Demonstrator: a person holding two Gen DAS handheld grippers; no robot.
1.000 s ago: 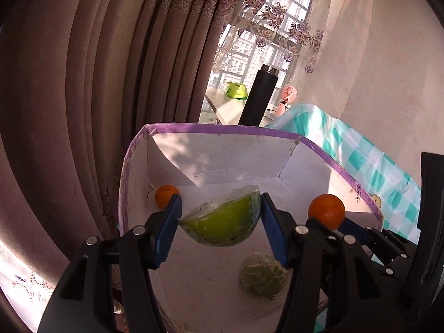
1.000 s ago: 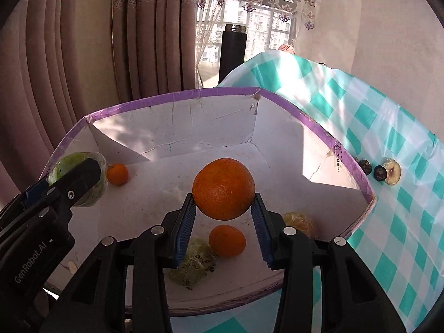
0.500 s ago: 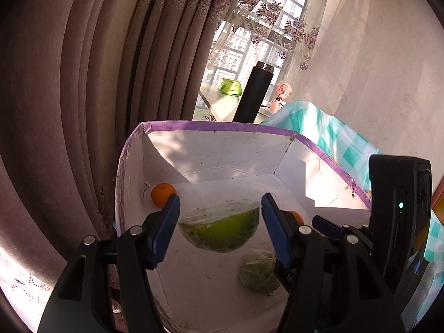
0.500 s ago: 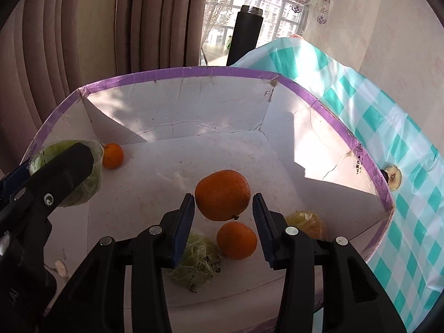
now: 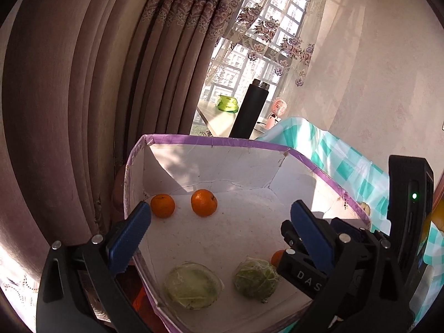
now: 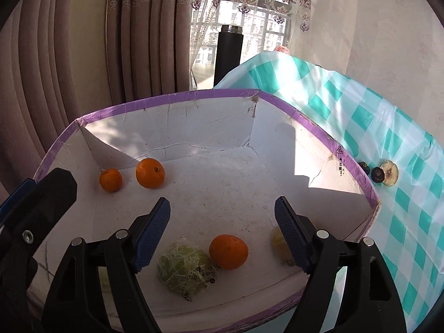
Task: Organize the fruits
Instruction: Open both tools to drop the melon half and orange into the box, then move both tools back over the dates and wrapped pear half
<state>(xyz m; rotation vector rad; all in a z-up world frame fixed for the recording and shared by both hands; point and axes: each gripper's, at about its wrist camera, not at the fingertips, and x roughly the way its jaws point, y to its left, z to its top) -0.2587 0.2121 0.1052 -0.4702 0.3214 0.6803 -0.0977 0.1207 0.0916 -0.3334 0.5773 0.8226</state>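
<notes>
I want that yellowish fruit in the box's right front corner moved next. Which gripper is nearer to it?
Right. The right gripper hangs open over the box's front, its right finger just in front of the yellowish fruit. The left gripper, also open, sits further left, by the wrapped green pieces.

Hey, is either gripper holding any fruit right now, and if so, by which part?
Nothing is held. The left gripper and the right gripper are both open and empty above the box.

Strong daylight pours through the window (image 5: 249, 63) ahead of both grippers, blowing out the panes and laying hard sunlit patches and sharp shadows inside the box (image 6: 222, 138). Fisheye bending curves the curtains (image 5: 83, 97); corners vignette black. Focus is crisp.
</notes>
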